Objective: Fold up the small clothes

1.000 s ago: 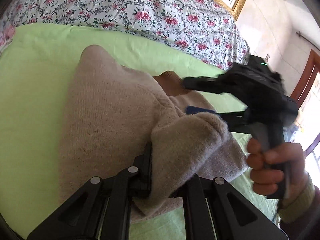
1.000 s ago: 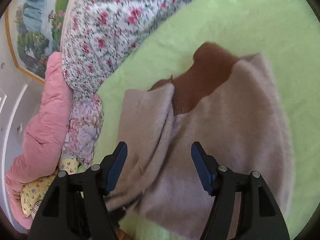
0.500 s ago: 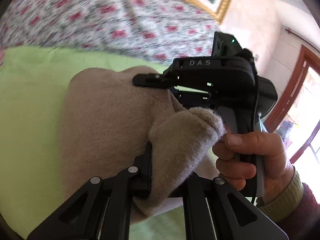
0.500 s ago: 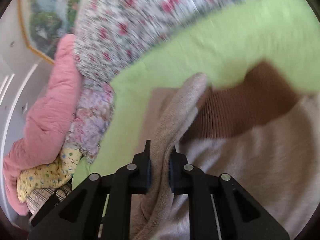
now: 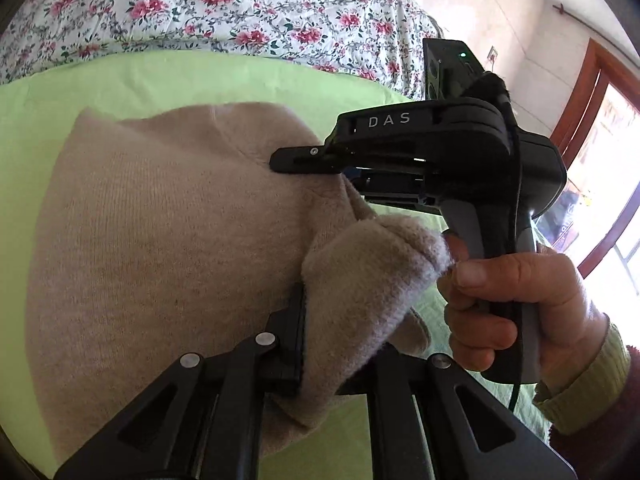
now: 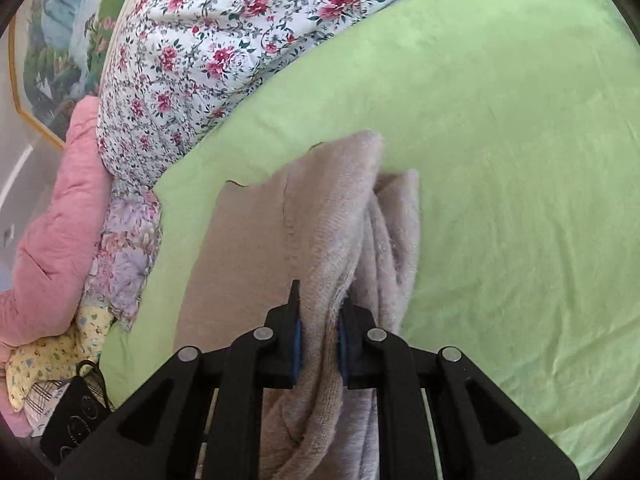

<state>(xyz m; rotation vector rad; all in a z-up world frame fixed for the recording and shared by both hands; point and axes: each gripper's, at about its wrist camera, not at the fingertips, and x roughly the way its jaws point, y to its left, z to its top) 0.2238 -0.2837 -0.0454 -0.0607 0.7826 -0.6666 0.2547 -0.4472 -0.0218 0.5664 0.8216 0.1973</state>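
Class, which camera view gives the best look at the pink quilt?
The right wrist view: the pink quilt lies bunched at the left edge, beside the floral bedspread. The left wrist view shows none of it.

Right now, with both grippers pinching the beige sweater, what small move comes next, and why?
Probably carry the pinched edge across and lay it on the flat part of the beige sweater. Both the left gripper and the right gripper are shut on bunched fabric lifted off the green sheet, so the fold isn't set down yet.
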